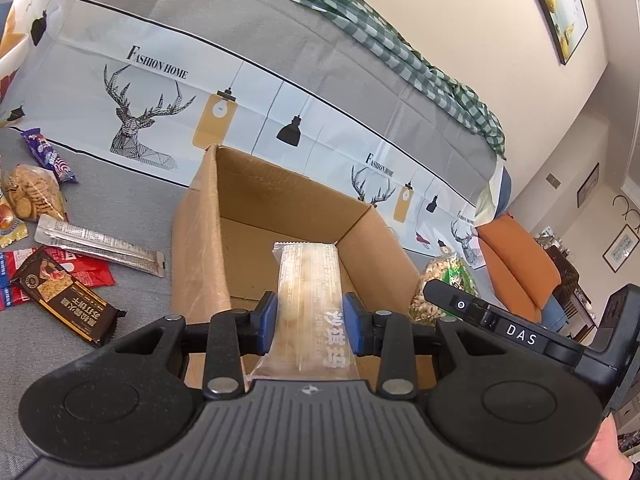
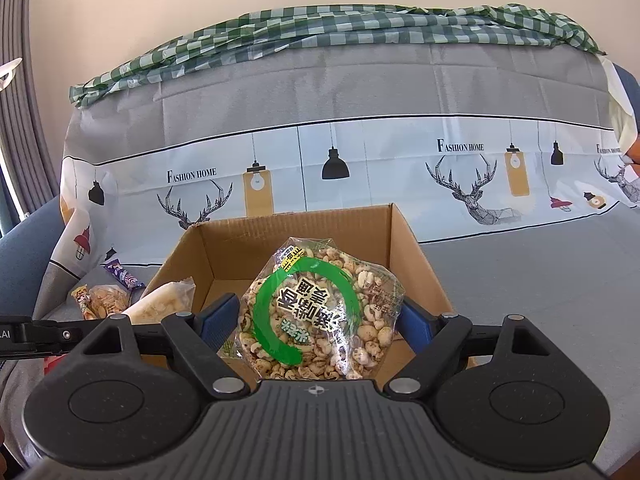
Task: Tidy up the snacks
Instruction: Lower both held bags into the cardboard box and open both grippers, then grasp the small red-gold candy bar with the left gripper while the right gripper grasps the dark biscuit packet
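Left hand-held gripper pinching a clear-wrapped pastry bar, right hand-held gripper clamped on a round puffed-rice cake pack. Both hover over the open cardboard box (sitting on the sofa). Loose snacks lie left of the box.

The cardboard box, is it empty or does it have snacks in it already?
Empty as far as visible: the box shows only bare cardboard floor. Its near part is hidden behind the held snacks.
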